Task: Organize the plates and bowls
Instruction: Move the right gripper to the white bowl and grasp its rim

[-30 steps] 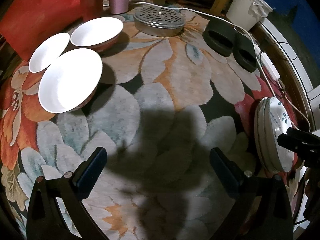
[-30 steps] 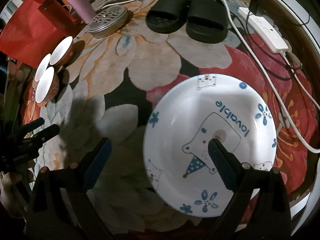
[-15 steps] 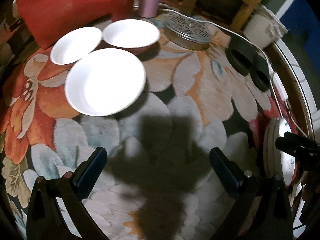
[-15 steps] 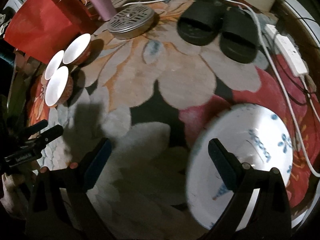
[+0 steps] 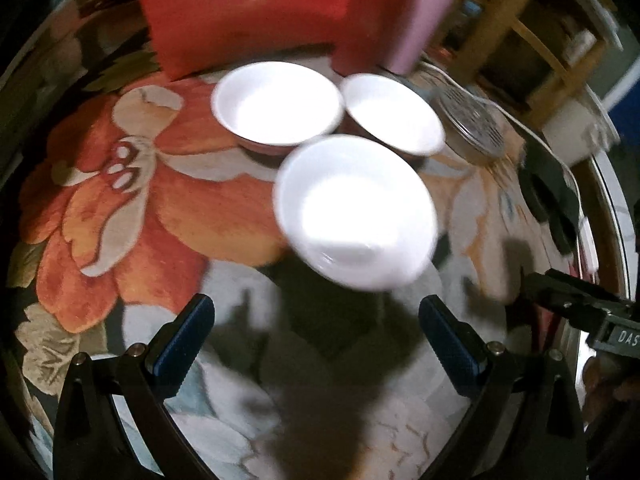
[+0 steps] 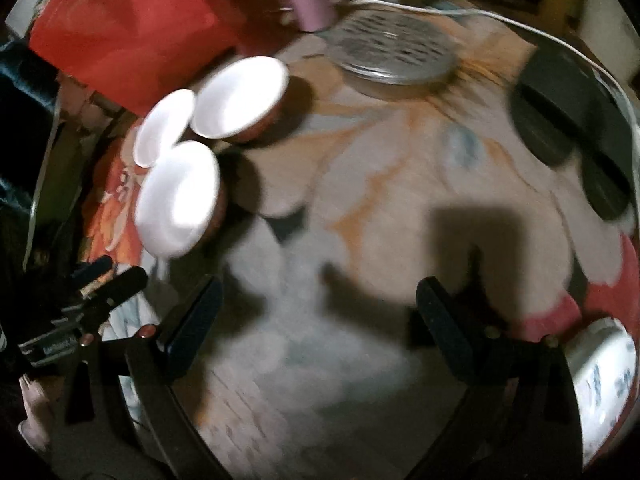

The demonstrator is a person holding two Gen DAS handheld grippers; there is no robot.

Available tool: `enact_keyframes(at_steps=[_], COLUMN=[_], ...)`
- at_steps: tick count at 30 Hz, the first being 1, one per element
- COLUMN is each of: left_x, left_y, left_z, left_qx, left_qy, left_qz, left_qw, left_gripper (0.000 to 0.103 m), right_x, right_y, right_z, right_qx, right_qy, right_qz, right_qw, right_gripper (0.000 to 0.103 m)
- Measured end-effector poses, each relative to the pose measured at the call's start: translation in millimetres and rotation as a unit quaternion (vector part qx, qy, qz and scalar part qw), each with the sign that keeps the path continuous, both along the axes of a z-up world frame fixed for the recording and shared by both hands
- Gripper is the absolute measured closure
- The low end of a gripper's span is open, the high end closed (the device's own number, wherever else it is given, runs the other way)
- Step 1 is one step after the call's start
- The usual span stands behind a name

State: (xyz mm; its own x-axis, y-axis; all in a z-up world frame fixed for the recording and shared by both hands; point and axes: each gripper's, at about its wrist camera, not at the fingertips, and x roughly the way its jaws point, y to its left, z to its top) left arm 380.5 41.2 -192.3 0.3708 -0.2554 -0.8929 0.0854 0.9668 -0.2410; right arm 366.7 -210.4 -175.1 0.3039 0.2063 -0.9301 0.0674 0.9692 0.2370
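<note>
Above the left hand-held gripper (image 5: 316, 340), jaws spread and empty, three white bowls (image 5: 356, 212) are seen clustered at frame centre on the floral rug (image 5: 120, 200).

open rug (image 5: 240, 360) lies ahead of the left gripper (image 5: 316, 344), its jaws spread wide, up to the nearest white bowl (image 5: 356, 212). two more bowls (image 5: 278, 102) sit just behind, rims close together (no gap between them). red bag (image 5: 248, 8) and pink bottle (image 5: 424, 12) wall off the far side. right of the bowls, rug runs free to the metal lid (image 6: 394, 50) and black slippers (image 6: 568, 120).
</note>
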Motion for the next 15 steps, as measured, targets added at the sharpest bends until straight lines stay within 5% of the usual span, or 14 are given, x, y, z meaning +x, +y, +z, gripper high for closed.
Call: enact_keyframes(at_steps=[7,13,15], left_x=[28.5,49.4,52.7], left_y=[28.1,31.6,27.4], left_z=[-8.4,-27.8,-32.2], left_qx=[-0.031,-0.05,-0.055], left_qy=[0.015,0.046,0.051], left_qz=[0.049,0.067,0.063], left_qw=[0.9982,0.9954,0.9952], left_gripper=[0.003,0.021,0.047], right_x=[47.0,65.3,68.9], right_y=[37.7,47.8,51.8], right_z=[-20.5,-42.4,-47.3], right_qx=[0.059,0.081,0.093], right_qy=[0.009,0.035,0.038], right_qz=[0.005,-0.014,-0.014], right_qw=[0.998,0.996,0.995], right_gripper=[0.008,0.031,0.043])
